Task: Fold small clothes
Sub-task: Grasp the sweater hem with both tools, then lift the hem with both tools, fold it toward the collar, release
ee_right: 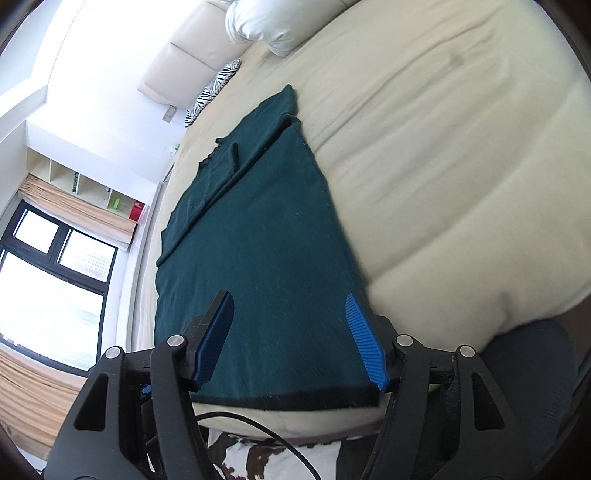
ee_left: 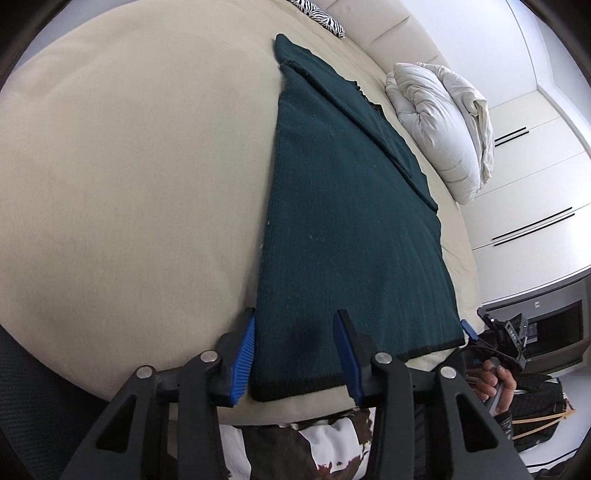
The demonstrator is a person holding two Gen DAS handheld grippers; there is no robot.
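Note:
A dark green knitted garment [ee_left: 343,221] lies flat on a cream bed [ee_left: 129,166], folded lengthwise into a long strip with a sleeve folded over its far part. Its black-edged hem lies at the near bed edge. My left gripper [ee_left: 295,339] is open, its blue pads hovering over the hem's left corner. My right gripper [ee_right: 290,328] is open over the hem's right corner of the garment [ee_right: 266,229]. The right gripper and the hand holding it also show in the left wrist view [ee_left: 495,354].
A white duvet [ee_left: 443,125] is bundled at the far side of the bed. A zebra-print pillow [ee_left: 321,14] lies by the padded headboard. White wardrobes [ee_left: 535,166] stand to the right. A window [ee_right: 48,280] and shelves are on the left of the right wrist view.

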